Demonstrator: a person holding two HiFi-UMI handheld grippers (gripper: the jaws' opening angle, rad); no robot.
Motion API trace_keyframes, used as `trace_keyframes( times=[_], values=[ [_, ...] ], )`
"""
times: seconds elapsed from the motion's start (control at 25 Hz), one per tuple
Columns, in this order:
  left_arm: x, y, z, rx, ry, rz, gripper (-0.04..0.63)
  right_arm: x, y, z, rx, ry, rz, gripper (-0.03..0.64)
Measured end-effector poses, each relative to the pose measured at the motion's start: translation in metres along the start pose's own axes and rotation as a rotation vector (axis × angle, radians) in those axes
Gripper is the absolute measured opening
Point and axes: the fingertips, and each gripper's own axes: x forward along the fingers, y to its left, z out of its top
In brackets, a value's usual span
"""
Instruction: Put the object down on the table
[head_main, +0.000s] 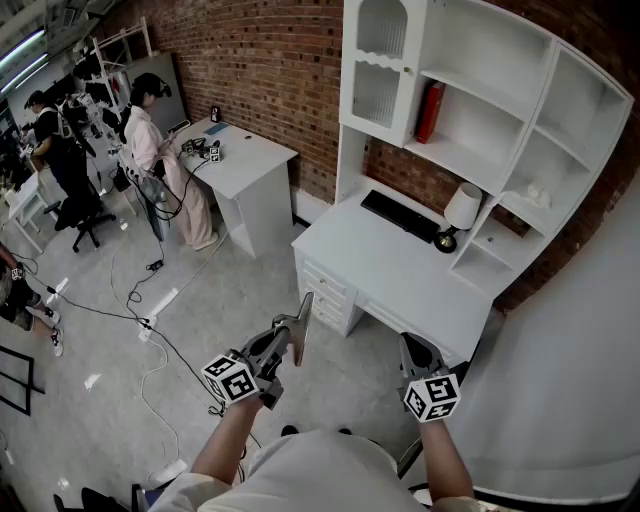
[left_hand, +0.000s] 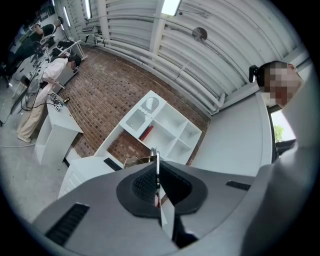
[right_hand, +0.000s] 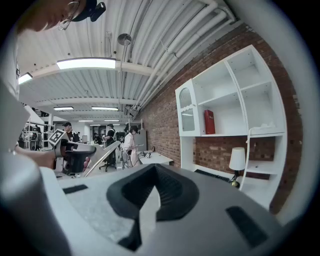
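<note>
A thin flat grey plate (head_main: 304, 318) stands on edge, clamped in my left gripper (head_main: 292, 340), which hangs over the floor in front of the white desk (head_main: 385, 265). In the left gripper view the plate (left_hand: 155, 154) shows edge-on between the pads, and the left gripper (left_hand: 158, 186) is shut on it. My right gripper (head_main: 416, 346) floats close to the desk's near right corner. In the right gripper view the right gripper (right_hand: 154, 175) has its jaws together with nothing between them, and the plate (right_hand: 103, 157) shows at the left.
On the desk lie a black keyboard (head_main: 400, 215) and a small lamp (head_main: 460, 210). A white shelf unit (head_main: 480, 100) above holds a red book (head_main: 430, 112). A second white desk (head_main: 245, 155) with a seated person (head_main: 150, 140) stands far left. Cables (head_main: 150, 330) trail across the floor.
</note>
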Motion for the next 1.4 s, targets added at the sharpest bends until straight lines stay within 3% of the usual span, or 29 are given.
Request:
trace_keyframes(
  times=[0.84,1.4],
  values=[
    [0.014,-0.021,-0.017,-0.005,-0.006,0.007,-0.006,-0.018,-0.022,-0.001,0.045,-0.026,0.031,0.003],
    [0.035,-0.044,-0.052,-0.029,-0.034,0.059,-0.006,-0.036,-0.066,-0.022,0.058,-0.005,0.074,0.002]
  ],
)
